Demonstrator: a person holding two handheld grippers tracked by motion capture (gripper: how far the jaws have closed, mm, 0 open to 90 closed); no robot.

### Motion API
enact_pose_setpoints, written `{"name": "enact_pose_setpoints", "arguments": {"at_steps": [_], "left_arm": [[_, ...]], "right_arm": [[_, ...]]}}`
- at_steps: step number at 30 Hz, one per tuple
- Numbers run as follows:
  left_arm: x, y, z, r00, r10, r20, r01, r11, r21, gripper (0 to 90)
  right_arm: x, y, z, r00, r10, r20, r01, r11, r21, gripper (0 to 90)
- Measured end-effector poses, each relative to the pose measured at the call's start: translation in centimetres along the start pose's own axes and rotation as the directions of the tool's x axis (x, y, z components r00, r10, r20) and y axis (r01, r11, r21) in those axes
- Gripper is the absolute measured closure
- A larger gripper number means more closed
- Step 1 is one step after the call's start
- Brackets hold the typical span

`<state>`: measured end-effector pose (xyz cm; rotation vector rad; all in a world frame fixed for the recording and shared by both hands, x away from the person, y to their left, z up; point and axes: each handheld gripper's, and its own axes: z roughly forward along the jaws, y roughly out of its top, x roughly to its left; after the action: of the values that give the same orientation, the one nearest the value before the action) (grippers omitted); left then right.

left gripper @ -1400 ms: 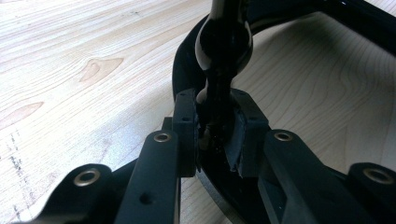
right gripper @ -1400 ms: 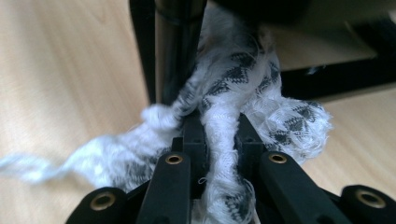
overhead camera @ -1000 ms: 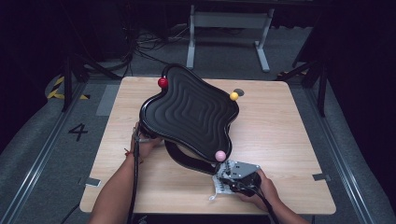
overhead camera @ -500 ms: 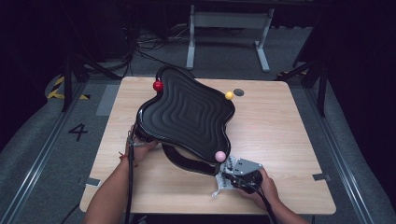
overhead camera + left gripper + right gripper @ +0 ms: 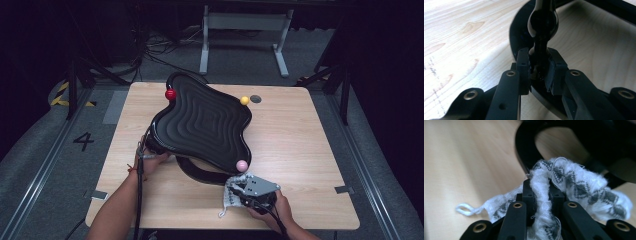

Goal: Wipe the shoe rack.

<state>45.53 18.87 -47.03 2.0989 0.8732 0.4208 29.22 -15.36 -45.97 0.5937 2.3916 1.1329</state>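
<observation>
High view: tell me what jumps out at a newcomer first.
A big black wavy board sits tilted at the middle of the wooden table, with a red ball, a yellow ball and a pink ball at its edge. The left tongs clamp a black post under it. At the near edge, the right tongs grip a white patterned cloth.

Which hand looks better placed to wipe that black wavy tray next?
Probably the right: its gripper already pinches the white cloth beside the black tray's near edge, while the left gripper is clamped on the tray's post.

Bright light on the table (image 5: 300,150), dark surroundings; close gripper views blur softly.
</observation>
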Motion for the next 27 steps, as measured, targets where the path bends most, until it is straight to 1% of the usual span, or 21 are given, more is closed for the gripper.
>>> {"name": "enact_pose_setpoints", "arguments": {"at_steps": [1,3,4,5,6,8,9,10,11,12,13,14,15,16,17,19,22,23,25,26,27], "left_arm": [[-0.1,-0.1,0.0,0.9999,0.006,0.016,-0.005,1.0,-0.005,75.2],[-0.3,-0.2,-0.1,0.9996,0.019,0.023,-0.018,0.9998,-0.01,75.2],[-0.3,-0.3,-0.2,0.999,0.023,0.039,-0.022,0.9997,-0.012,75.1],[-0.5,-0.4,-0.3,0.9985,0.018,0.052,-0.017,0.9998,-0.014,75.1],[-0.6,-0.4,-0.3,0.9978,0.026,0.061,-0.025,0.9995,-0.02,75.1],[-1.1,-0.5,-0.5,0.9956,0.034,0.088,-0.033,0.9994,-0.011,75.1],[-1.2,-0.5,-0.5,0.9945,0.037,0.097,-0.036,0.9993,-0.012,75.1],[-1.4,-0.5,-0.5,0.9935,0.04,0.107,-0.039,0.9992,-0.01,75.1],[-1.5,-0.6,-0.5,0.9923,0.051,0.113,-0.05,0.9987,-0.012,75.1],[-1.7,-0.5,-0.6,0.9915,0.052,0.119,-0.052,0.9986,-0.007,75.1],[-1.7,-0.5,-0.6,0.9906,0.054,0.126,-0.054,0.9985,-0.004,75.2],[-1.9,-0.5,-0.6,0.9895,0.054,0.134,-0.054,0.9985,-0.004,75.2],[-1.9,-0.5,-0.6,0.9889,0.054,0.138,-0.055,0.9985,-0.002,75.2],[-1.9,-0.5,-0.7,0.9887,0.063,0.136,-0.064,0.998,-0.001,75.2],[-2.1,-0.5,-0.7,0.9882,0.049,0.145,-0.05,0.9987,0.002,75.2],[-2.2,-0.6,-0.7,0.9879,0.052,0.146,-0.052,0.9986,-0.002,75.2],[-2.3,-0.8,-0.8,0.9872,0.053,0.15,-0.052,0.9986,-0.012,75.2],[-2.4,-0.8,-0.8,0.9871,0.048,0.153,-0.046,0.9988,-0.015,75.2],[-2.4,-0.9,-0.8,0.9865,0.061,0.152,-0.058,0.998,-0.024,75.2],[-2.5,-0.9,-0.8,0.9868,0.053,0.153,-0.051,0.9985,-0.019,75.2],[-2.6,-0.9,-0.8,0.9865,0.057,0.154,-0.055,0.9984,-0.016,75.2]], "right_arm": [[-0.3,-0.1,0.1,0.9997,0.015,0.018,-0.015,1.0,0.002,80.2],[-1.2,-0.5,0.1,0.9983,0.037,0.045,-0.038,0.999,0.002,80.2],[-1.7,-0.7,0.0,0.9968,0.055,0.058,-0.056,0.998,0.001,80.2],[-2.1,-0.8,-0.1,0.9947,0.067,0.078,-0.068,0.998,0.0,80.3],[-2.5,-0.9,-0.1,0.9925,0.066,0.104,-0.066,0.998,0.0,80.3],[-3.3,-1.1,-0.2,0.9871,0.06,0.148,-0.06,0.998,-0.006,80.3],[-3.8,-1.2,-0.1,0.9822,0.061,0.177,-0.061,0.998,-0.007,80.4],[-4.1,-1.3,-0.1,0.9794,0.065,0.191,-0.065,0.998,-0.008,80.4],[-4.4,-1.5,0.0,0.9757,0.063,0.21,-0.062,0.998,-0.008,80.4],[-4.7,-1.6,0.2,0.971,0.048,0.234,-0.048,0.999,-0.005,80.5],[-5.0,-1.8,0.5,0.9678,0.045,0.248,-0.045,0.999,-0.005,80.5],[-5.4,-1.9,0.7,0.9658,0.051,0.254,-0.052,0.999,-0.003,80.5],[-5.7,-2.0,1.0,0.9643,0.045,0.261,-0.048,0.999,0.005,80.5],[-5.9,-2.1,1.2,0.963,0.044,0.266,-0.048,0.999,0.006,80.5],[-6.1,-2.1,1.4,0.9627,0.046,0.266,-0.049,0.999,0.005,80.5],[-6.5,-2.2,1.8,0.9635,0.043,0.264,-0.048,0.999,0.014,80.5],[-6.8,-2.2,2.3,0.9648,0.024,0.262,-0.029,0.999,0.015,80.3],[-6.9,-2.3,2.4,0.9649,0.021,0.262,-0.026,1.0,0.015,80.2],[-7.2,-2.3,2.7,0.9682,0.033,0.248,-0.037,0.999,0.01,80.1],[-7.4,-2.3,2.8,0.9694,0.036,0.243,-0.039,0.999,0.009,80.1],[-7.5,-2.3,2.8,0.9692,0.039,0.243,-0.042,0.999,0.008,80.1]]}}
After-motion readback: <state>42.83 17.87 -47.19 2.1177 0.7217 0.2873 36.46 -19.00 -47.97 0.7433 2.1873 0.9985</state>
